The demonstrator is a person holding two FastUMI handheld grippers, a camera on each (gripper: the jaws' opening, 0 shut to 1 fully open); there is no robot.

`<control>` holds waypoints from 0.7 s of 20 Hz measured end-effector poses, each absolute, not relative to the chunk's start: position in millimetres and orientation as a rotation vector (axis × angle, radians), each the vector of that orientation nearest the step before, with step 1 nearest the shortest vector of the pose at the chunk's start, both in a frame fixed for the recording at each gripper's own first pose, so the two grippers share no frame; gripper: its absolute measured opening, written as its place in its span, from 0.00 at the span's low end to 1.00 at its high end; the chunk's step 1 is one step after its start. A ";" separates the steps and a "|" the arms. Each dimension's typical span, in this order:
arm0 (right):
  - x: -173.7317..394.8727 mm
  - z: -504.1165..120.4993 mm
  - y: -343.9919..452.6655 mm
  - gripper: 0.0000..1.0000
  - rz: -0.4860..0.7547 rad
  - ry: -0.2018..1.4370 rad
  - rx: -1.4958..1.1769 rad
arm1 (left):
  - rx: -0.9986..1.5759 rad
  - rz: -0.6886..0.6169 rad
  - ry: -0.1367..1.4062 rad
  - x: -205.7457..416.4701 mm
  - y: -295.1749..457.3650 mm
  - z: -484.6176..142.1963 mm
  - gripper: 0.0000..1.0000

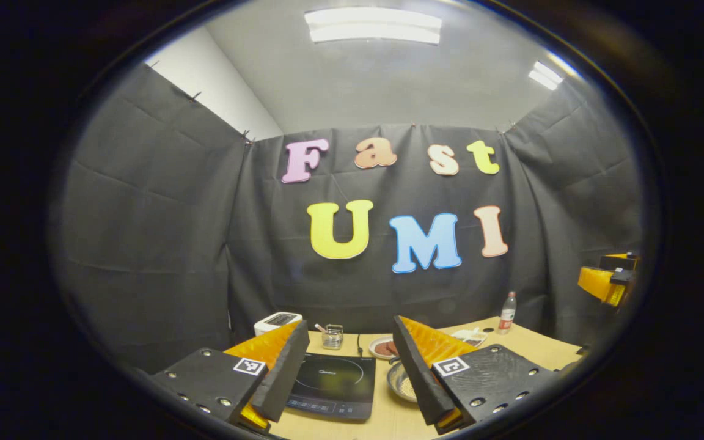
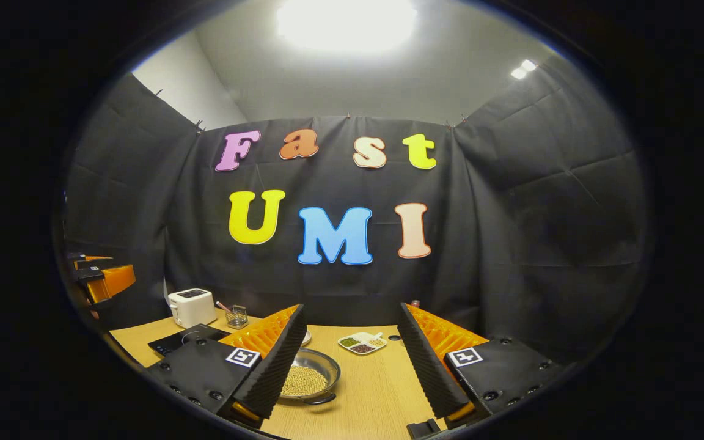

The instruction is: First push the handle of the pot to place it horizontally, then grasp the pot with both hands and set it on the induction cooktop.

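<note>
Currently both claws, left claw (image 1: 347, 357) and right claw (image 2: 351, 348), stand apart above the wooden desk (image 2: 376, 391), where the round metal pot (image 2: 309, 380) of grains sits beside the flat glass induction cooktop (image 1: 333, 386)

In the left gripper view the pot (image 1: 403, 380) sits mostly behind the left hand-held gripper (image 1: 347, 373) — its right finger covers it. In the right gripper view the right hand-held gripper (image 2: 352, 360) hides the pot's left rim and most of the cooktop (image 2: 176, 340) — the other hand-held gripper (image 2: 102, 280) is cut off at the edge.
</note>
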State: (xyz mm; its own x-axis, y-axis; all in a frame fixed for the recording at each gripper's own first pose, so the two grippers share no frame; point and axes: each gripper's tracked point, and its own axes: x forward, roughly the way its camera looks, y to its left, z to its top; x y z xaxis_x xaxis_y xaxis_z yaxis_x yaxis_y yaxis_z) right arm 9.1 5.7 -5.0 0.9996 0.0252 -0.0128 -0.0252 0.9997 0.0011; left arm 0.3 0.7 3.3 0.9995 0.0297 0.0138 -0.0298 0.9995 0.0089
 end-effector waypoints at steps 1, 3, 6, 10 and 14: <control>8.9 -5.5 6.0 0.95 0.026 0.014 0.000 | 0.009 0.032 -0.014 -0.1 1.1 3.5 0.83; 9.7 -6.3 7.7 0.95 0.029 0.015 -0.002 | 0.009 0.036 -0.014 0.7 1.3 3.4 0.83; 11.4 -5.6 9.0 0.95 0.029 0.017 -0.005 | 0.009 0.041 -0.015 0.4 2.2 3.4 0.84; 13.1 -4.1 10.5 0.75 0.022 0.016 -0.014 | 0.007 0.050 -0.018 1.3 3.7 4.5 0.83; 15.1 -7.8 15.9 0.65 0.021 0.024 -0.020 | 0.007 0.056 -0.023 2.9 6.3 4.2 0.84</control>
State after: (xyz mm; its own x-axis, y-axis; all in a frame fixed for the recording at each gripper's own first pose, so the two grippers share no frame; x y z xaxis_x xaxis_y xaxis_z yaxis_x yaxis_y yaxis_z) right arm 15.1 15.9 -7.8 0.9995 0.0207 -0.0243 -0.0212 0.9996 -0.0195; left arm 2.9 6.3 4.2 0.9982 0.0561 0.0233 -0.0563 0.9984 0.0063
